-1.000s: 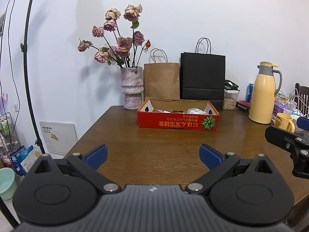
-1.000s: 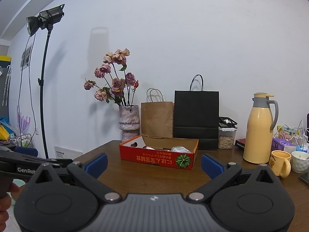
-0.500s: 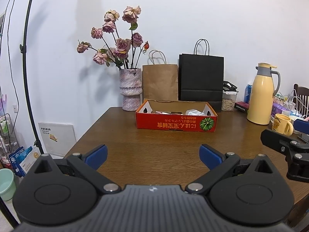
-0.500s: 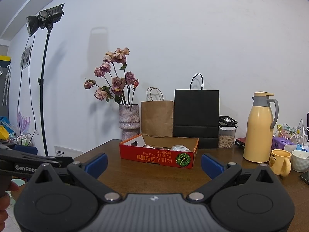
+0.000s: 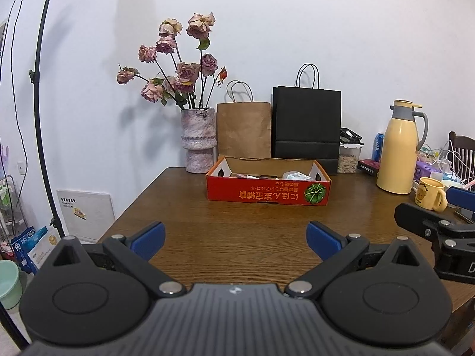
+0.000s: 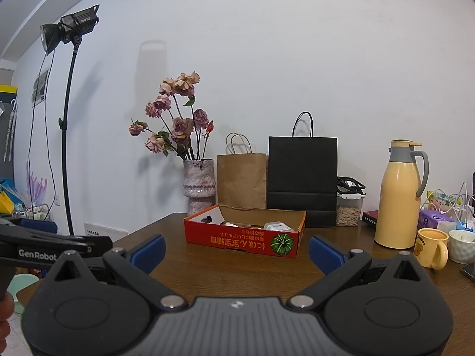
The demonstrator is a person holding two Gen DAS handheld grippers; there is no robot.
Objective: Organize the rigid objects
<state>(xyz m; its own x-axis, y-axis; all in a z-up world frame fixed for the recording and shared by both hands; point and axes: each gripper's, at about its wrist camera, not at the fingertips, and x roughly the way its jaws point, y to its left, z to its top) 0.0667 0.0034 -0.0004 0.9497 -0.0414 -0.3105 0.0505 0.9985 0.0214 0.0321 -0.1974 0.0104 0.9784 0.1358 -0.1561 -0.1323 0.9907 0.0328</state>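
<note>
A red cardboard box (image 5: 267, 191) (image 6: 240, 241) with a pumpkin print sits mid-table, holding a few small white and pale items that I cannot make out. My left gripper (image 5: 236, 238) hovers over the near table edge, well short of the box, open with nothing between its blue pads. My right gripper (image 6: 236, 252) also stands open and empty, facing the box from the near side. In the left wrist view the right gripper's black finger (image 5: 427, 228) shows at the right edge. In the right wrist view the left gripper's finger (image 6: 53, 244) shows at the left edge.
Behind the box stand a pink vase of dried roses (image 5: 198, 141), a brown paper bag (image 5: 243, 130) and a black bag (image 5: 307, 124). To the right are a yellow thermos (image 5: 396, 151), a yellow mug (image 5: 430, 197), a food jar (image 5: 350, 155) and cables. A light stand (image 6: 66, 127) rises at left.
The left wrist view has drawn back a little, so the box looks smaller and farther. The right gripper's finger sits slightly lower and further left in it. Both grippers stay open.
</note>
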